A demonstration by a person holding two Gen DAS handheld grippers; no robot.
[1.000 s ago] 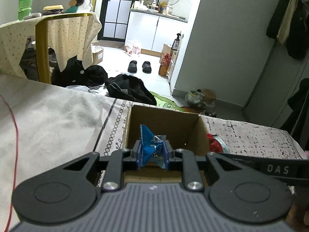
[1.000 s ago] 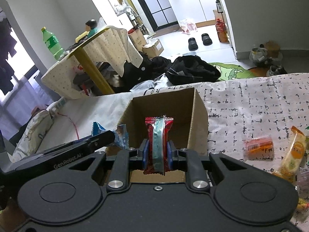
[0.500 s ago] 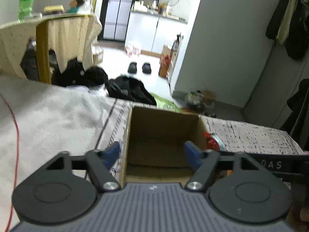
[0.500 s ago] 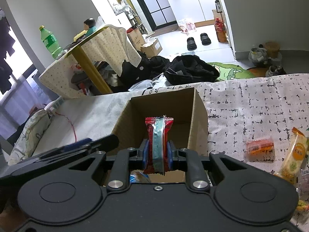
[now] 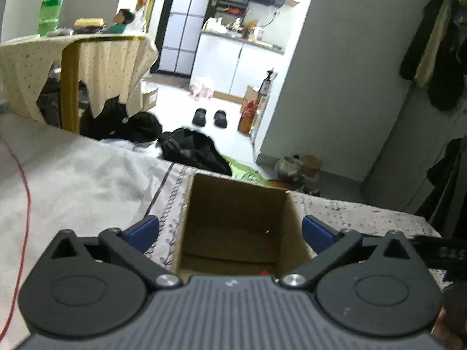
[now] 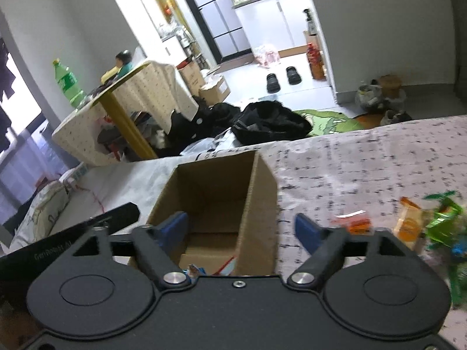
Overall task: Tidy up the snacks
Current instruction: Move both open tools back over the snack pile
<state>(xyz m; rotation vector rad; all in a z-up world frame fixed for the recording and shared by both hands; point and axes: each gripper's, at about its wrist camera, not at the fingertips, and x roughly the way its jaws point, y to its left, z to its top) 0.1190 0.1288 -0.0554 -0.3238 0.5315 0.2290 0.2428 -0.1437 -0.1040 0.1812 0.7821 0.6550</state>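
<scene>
The cardboard box (image 6: 216,204) stands straight ahead of both spread, empty grippers, the left gripper (image 5: 230,230) and the right gripper (image 6: 242,227), wrappers barely visible at its bottom. Loose snacks (image 6: 408,224) lie to the right gripper's right on the bed (image 6: 364,169); swinging over could nudge the light box or scatter them.

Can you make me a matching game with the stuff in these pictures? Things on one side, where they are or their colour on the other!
Things:
1. cardboard box
2. green bottle
3. black slippers
4. orange snack packet

Places:
A. on the floor by the kitchen
B. on the patterned sheet, right of the box
C. on the cloth-covered table
D. in front of both open grippers

Pairs: 1-D, 2-C, 3-A, 4-B
</scene>
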